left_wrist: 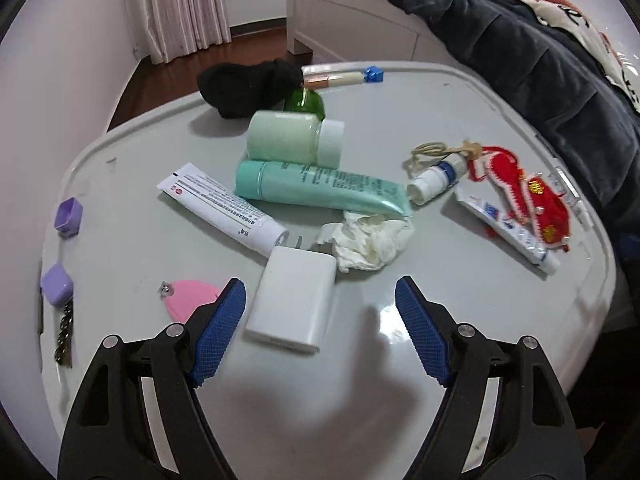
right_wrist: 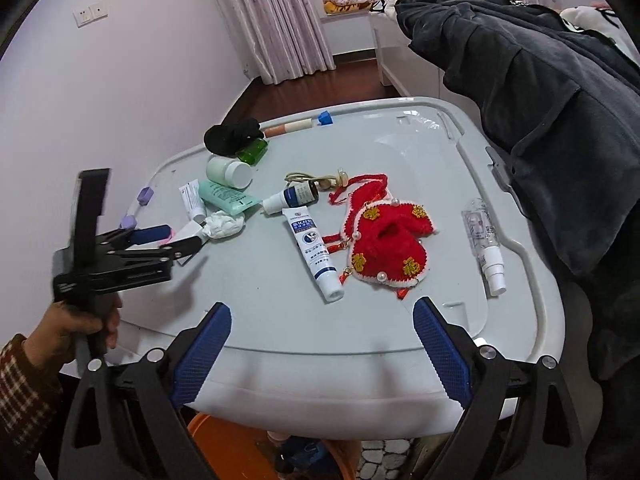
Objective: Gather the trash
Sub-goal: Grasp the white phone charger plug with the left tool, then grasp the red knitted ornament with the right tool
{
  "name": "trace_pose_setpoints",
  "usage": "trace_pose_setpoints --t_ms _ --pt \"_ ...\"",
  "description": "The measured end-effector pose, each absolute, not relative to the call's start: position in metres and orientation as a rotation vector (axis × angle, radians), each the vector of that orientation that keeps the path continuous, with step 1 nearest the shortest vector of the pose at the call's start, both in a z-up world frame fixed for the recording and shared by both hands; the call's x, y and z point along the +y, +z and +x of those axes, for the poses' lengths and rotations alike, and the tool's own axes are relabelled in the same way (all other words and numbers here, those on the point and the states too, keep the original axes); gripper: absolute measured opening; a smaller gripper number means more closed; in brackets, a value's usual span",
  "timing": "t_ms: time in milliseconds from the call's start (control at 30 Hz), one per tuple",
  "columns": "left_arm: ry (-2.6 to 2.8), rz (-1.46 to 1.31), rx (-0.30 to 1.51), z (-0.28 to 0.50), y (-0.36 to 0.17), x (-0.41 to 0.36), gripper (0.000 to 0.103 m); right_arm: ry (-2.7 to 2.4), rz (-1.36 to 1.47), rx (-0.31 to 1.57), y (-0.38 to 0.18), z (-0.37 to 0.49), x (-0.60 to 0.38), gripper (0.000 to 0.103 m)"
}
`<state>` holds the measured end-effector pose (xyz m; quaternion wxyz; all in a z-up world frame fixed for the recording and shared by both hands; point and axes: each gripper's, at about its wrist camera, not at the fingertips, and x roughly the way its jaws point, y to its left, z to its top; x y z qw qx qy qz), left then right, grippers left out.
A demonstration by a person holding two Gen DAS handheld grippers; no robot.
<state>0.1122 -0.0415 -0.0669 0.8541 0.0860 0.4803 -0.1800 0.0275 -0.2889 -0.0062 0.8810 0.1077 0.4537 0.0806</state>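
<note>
We see the left hand-held gripper (left_wrist: 320,300) hovering over the grey table (left_wrist: 480,312), jaws spread, nothing between the pads. The right hand-held gripper (right_wrist: 322,328) hangs off the near table edge, also released and empty.

The likeliest trash is the crumpled tissue (left_wrist: 366,242), lying mid-table, touching the white charger block (left_wrist: 292,300) and just beside the tip of the teal tube (left_wrist: 320,186). From the right wrist view the tissue (right_wrist: 222,225) sits just ahead of the left gripper's fingertips.

Risks as we judge them:
- Charger is directly between the left jaws' line and the tissue. A straight close probably grabs or shoves the charger instead.
- Tissue is soft and flat-ish; a shallow pinch may catch only a fold and tear it or drop it on the way.
- White tube (left_wrist: 224,208) and teal tube crowd the tissue, so a wide-open approach can knock them or roll the pale bottle (left_wrist: 292,138).
- Pink tag (left_wrist: 188,298) touches the left finger in view; a sweep could drag it off.
- Ambiguity: the toothpaste tube (right_wrist: 316,256), small dropper bottle (right_wrist: 294,198) and spray bottle (right_wrist: 486,246) may or may not count as trash, so a wrong pick is possible.
- The red knitted ornament (right_wrist: 384,246) has cords that could snag the right gripper.
- An orange bin (right_wrist: 224,440) shows under the table edge; it is partly hidden, so a drop could miss it.
</note>
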Motion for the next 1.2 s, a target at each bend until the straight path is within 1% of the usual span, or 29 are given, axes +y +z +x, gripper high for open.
trace_pose_setpoints --t_ms 67,100,133,200,300,433,633,800,1100,1200 --pt "-0.376 0.180 1.035 0.116 -0.074 -0.042 0.069 0.164 0.226 0.950 -0.008 0.028 -0.290 0.091" --pt "-0.368 0.184 1.044 0.117 -0.077 -0.042 0.064 0.162 0.226 0.953 -0.008 0.028 -0.291 0.091" --pt "-0.364 0.178 1.043 0.116 -0.079 -0.041 0.063 0.158 0.230 0.955 -0.009 0.029 -0.292 0.091" --pt "-0.345 0.163 1.033 0.116 -0.078 -0.037 0.040 0.154 0.237 0.957 -0.010 0.029 -0.294 0.091" --pt "-0.341 0.078 1.053 0.111 -0.074 -0.029 0.040 0.144 0.247 0.964 -0.012 0.031 -0.297 0.091" --pt "-0.333 0.076 1.046 0.092 -0.065 -0.032 0.040 0.138 0.256 0.973 -0.015 0.033 -0.300 0.091" --pt "-0.394 0.048 0.958 0.035 -0.030 -0.048 0.040 0.039 0.230 0.973 -0.017 0.041 -0.316 0.091" --pt "-0.490 0.038 0.894 -0.010 -0.016 -0.064 0.040 -0.013 0.217 1.009 -0.020 0.069 -0.322 0.091" --pt "-0.559 0.048 0.899 -0.021 -0.023 -0.075 0.040 -0.021 0.010 1.070 -0.058 0.142 -0.294 0.091" --pt "-0.566 0.058 0.893 -0.021 -0.023 -0.076 0.040 -0.031 -0.016 1.098 -0.069 0.154 -0.295 0.085"
